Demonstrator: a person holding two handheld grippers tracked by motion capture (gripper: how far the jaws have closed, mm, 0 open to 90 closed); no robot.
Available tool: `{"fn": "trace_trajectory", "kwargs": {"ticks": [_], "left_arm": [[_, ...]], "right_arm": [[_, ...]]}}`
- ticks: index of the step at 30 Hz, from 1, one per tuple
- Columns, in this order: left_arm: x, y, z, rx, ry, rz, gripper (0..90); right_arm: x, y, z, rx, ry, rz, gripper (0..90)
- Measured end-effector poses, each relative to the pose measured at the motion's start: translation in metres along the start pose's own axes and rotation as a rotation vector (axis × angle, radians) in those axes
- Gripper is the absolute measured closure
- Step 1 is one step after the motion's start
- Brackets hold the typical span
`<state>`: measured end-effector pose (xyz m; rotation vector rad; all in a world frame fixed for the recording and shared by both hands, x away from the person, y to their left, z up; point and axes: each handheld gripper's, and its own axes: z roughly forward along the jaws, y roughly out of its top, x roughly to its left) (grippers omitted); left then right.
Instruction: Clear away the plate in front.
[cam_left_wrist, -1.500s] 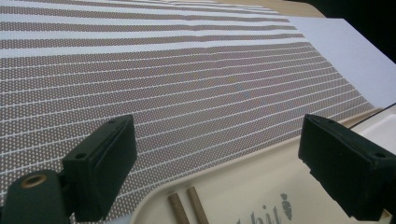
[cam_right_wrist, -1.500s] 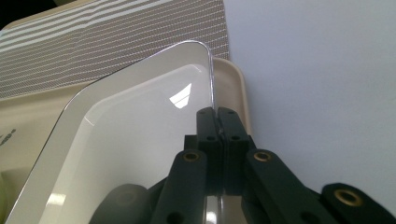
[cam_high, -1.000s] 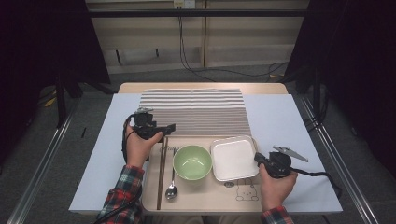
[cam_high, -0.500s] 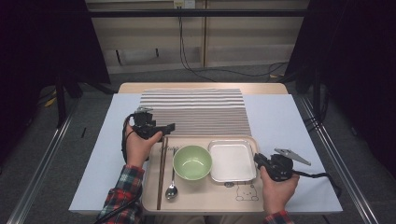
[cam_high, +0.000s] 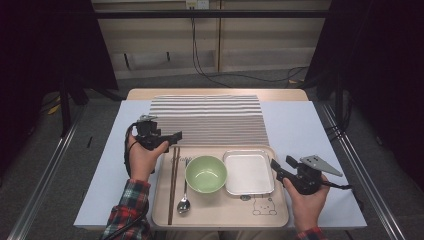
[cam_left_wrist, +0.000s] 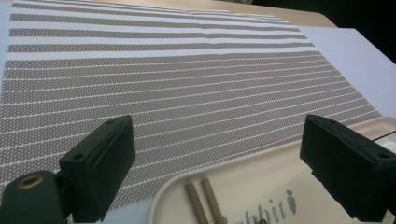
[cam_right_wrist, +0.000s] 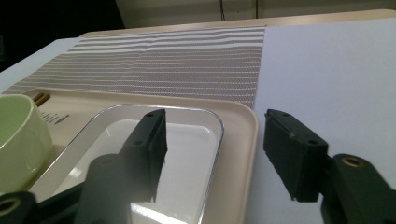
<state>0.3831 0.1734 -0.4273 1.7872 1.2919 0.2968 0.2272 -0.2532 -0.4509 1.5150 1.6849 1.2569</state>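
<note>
Right gripper (cam_high: 278, 167) sat at the lower right of the high frame, at the right edge of the beige rectangular plastic tray (cam_high: 220, 216). Its jaws had just been opening. In the right gripper view I saw them parted, one over the shallow white square dish with a metal rim (cam_right_wrist: 187, 154) and the other out over the pale blue table cover (cam_right_wrist: 327, 70), with the tray's right rim (cam_right_wrist: 243, 154) in the gap. Nothing was pressed between the pads; released, as far as I could judge, though the near jaw blurred against the dish.

The white dish (cam_high: 248, 171) lay inside the tray, right of centre in the high frame, just beside the round light-green ceramic bowl (cam_high: 206, 173). Left of the bowl lay a metal spoon (cam_high: 184, 197) and a pair of brown wooden chopsticks (cam_high: 173, 182), both lengthwise in the tray.

Left gripper (cam_high: 175, 136) hovered left of centre, above the tray's upper left corner. In the left gripper view its jaws stood wide and empty, the chopstick tips (cam_left_wrist: 201, 201) low between them, and the brown-and-white striped woven placemat (cam_left_wrist: 177, 84) filled the upper frame.
</note>
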Motion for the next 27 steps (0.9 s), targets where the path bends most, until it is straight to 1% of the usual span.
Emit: {"fn": "trace_trajectory", "kwargs": {"ticks": [3, 4, 5, 6, 8, 10, 11, 12, 13, 15, 16, 17, 19, 20, 21, 22, 24, 25, 27], "left_arm": [[0.001, -0.002, -0.004, 0.004, 0.002, -0.002, 9.9], [0.002, -0.003, -0.006, 0.005, 0.008, -0.005, 9.8], [0.003, -0.005, -0.007, 0.005, 0.009, -0.009, 9.8], [0.004, -0.005, -0.008, 0.009, 0.013, -0.008, 9.8], [0.007, -0.008, -0.012, 0.011, 0.015, -0.017, 9.7], [0.008, -0.01, -0.015, 0.012, 0.024, -0.02, 9.5], [0.01, -0.011, -0.018, 0.012, 0.025, -0.024, 9.4], [0.011, -0.012, -0.02, 0.014, 0.03, -0.022, 9.4], [0.013, -0.014, -0.022, 0.011, 0.033, -0.027, 9.3], [0.017, -0.016, -0.028, 0.01, 0.036, -0.03, 9.1], [0.018, -0.018, -0.031, 0.006, 0.043, -0.038, 9.0], [0.02, -0.02, -0.034, 0.012, 0.043, -0.035, 8.9], [0.023, -0.023, -0.038, 0.011, 0.049, -0.041, 8.7], [0.024, -0.024, -0.04, 0.005, 0.051, -0.052, 8.7], [0.025, -0.025, -0.041, 0.005, 0.054, -0.054, 8.7], [0.026, -0.026, -0.043, 0.006, 0.057, -0.053, 8.6], [0.028, -0.027, -0.045, 0.006, 0.056, -0.054, 8.4], [0.029, -0.028, -0.046, 0.008, 0.061, -0.055, 8.4], [0.031, -0.029, -0.047, 0.007, 0.057, -0.057, 8.1]], "right_arm": [[-0.003, 0.003, 0.001, -0.009, 0.045, -0.028, 30.3], [-0.004, 0.005, 0.002, 0.011, 0.063, -0.033, 26.7], [-0.005, 0.006, 0.003, 0.02, 0.074, -0.053, 25.4], [-0.006, 0.006, 0.003, 0.018, 0.082, -0.062, 25.3], [-0.009, 0.008, 0.002, 0.006, 0.093, -0.096, 24.2], [-0.012, 0.01, 0.003, 0.016, 0.095, -0.127, 20.8], [-0.013, 0.011, 0.003, 0.023, 0.093, -0.134, 20.0], [-0.016, 0.012, 0.003, 0.025, 0.094, -0.155, 19.4], [-0.019, 0.012, 0.003, 0.029, 0.1, -0.152, 19.0], [-0.027, 0.011, 0.003, 0.036, 0.119, -0.115, 17.1], [-0.032, 0.01, 0.003, 0.041, 0.123, -0.105, 16.6], [-0.037, 0.008, 0.003, 0.047, 0.123, -0.092, 15.9], [-0.046, 0.006, 0.003, 0.057, 0.126, -0.069, 14.6], [-0.049, 0.005, 0.003, 0.06, 0.118, -0.066, 14.4], [-0.052, 0.005, 0.003, 0.063, 0.111, -0.072, 13.8], [-0.054, 0.006, 0.002, 0.068, 0.113, -0.071, 13.5], [-0.058, 0.006, 0.001, 0.072, 0.104, -0.085, 13.1], [-0.06, 0.006, 0.0, 0.074, 0.105, -0.082, 13.0], [-0.064, 0.006, 0.0, 0.073, 0.107, -0.084, 12.7]]}}
